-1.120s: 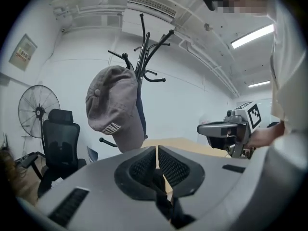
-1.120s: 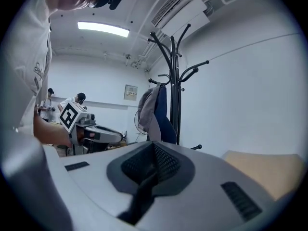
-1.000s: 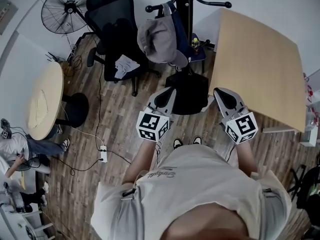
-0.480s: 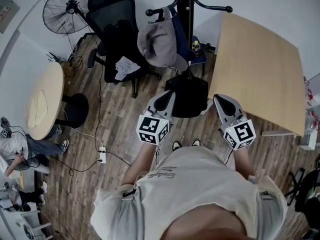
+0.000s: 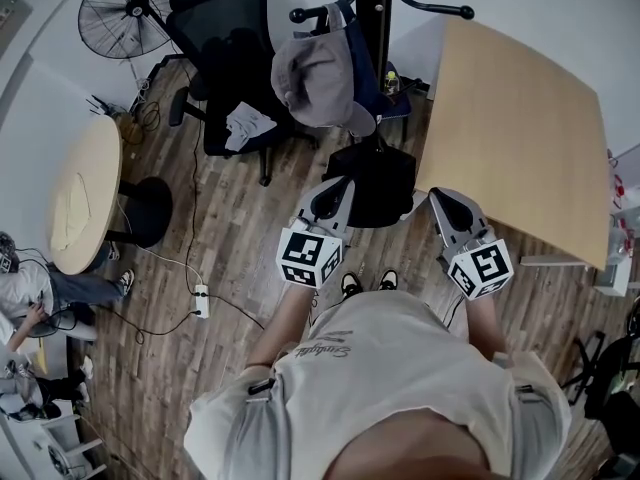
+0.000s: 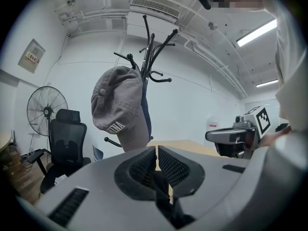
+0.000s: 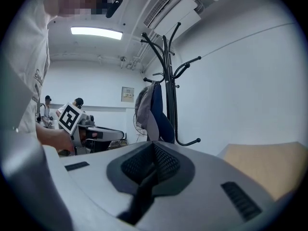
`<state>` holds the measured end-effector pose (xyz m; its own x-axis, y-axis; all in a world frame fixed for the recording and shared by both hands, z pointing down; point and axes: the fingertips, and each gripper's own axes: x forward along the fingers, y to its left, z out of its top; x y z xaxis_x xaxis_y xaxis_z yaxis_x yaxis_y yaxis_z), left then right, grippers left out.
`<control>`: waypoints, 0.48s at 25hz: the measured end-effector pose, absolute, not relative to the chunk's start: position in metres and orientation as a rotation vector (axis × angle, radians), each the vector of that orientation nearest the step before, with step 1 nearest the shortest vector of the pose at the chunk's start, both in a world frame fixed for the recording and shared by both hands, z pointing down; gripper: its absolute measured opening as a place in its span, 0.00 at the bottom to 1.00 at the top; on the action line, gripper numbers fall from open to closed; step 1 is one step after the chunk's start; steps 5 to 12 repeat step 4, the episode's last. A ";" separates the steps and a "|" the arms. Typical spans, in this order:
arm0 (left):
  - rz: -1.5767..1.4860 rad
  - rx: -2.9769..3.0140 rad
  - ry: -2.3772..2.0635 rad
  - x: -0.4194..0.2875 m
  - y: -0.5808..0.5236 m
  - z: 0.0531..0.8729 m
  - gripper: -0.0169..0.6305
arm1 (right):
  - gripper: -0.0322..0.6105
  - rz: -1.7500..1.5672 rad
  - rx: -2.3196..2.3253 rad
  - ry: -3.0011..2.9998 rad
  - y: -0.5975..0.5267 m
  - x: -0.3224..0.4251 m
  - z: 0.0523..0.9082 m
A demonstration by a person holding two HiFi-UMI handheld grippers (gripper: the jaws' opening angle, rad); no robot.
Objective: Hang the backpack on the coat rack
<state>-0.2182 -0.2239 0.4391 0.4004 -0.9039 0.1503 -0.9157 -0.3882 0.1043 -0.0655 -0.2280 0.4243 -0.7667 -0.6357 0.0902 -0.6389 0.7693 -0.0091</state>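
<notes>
Head view compared with a second ago shows almost nothing shifted. The left gripper (image 5: 335, 188) and right gripper (image 5: 445, 203) sit side by side in front of the person's waist as before. Both forearms reach forward and both tools point roughly level toward the rack.

The right gripper's jaws are pressed together, with what looks like a dark strap (image 7: 142, 191) trailing down from between them. The left gripper's jaws nearly meet, leaving only a slit at the tips, and the same dark webbing is caught lower down.

The black backpack (image 5: 372, 186) hangs between the two tools, just past the person's shoes and no higher than it was. I judge that the lift has not begun and that this is a pause to line up.

Just beyond the bag stands the coat rack (image 5: 378, 28). A grey cap (image 5: 312, 73) and a dark garment already hang on its left side. A hook (image 5: 440, 10) on the right looks free, so the bag would have to be raised well up to reach it. The wooden table (image 5: 520, 128) lies close on the right.
</notes>
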 end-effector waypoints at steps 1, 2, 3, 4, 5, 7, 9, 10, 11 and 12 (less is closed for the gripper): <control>0.098 2.485 -1.632 -0.218 -0.224 0.437 0.06 | 0.04 0.050 1.038 -2.875 -0.228 -0.065 0.424; 0.092 2.488 -1.636 -0.219 -0.223 0.435 0.06 | 0.04 0.042 1.036 -2.875 -0.228 -0.065 0.423; 0.087 2.492 -1.640 -0.219 -0.223 0.433 0.06 | 0.04 0.034 1.033 -2.875 -0.228 -0.065 0.422; 0.083 2.497 -1.644 -0.219 -0.223 0.431 0.06 | 0.04 0.027 1.031 -2.876 -0.229 -0.065 0.422; 0.083 2.497 -1.644 -0.219 -0.223 0.431 0.06 | 0.04 0.027 1.031 -2.876 -0.229 -0.065 0.422; 0.083 2.497 -1.644 -0.219 -0.223 0.431 0.06 | 0.04 0.027 1.031 -2.876 -0.229 -0.065 0.422; 0.083 2.497 -1.644 -0.219 -0.223 0.431 0.06 | 0.04 0.027 1.031 -2.876 -0.229 -0.065 0.422; 0.083 2.497 -1.644 -0.219 -0.223 0.431 0.06 | 0.04 0.027 1.031 -2.876 -0.229 -0.065 0.422; 0.083 2.497 -1.644 -0.219 -0.223 0.431 0.06 | 0.04 0.027 1.031 -2.876 -0.229 -0.065 0.422; 0.083 2.497 -1.644 -0.219 -0.223 0.431 0.06 | 0.04 0.027 1.031 -2.876 -0.229 -0.065 0.422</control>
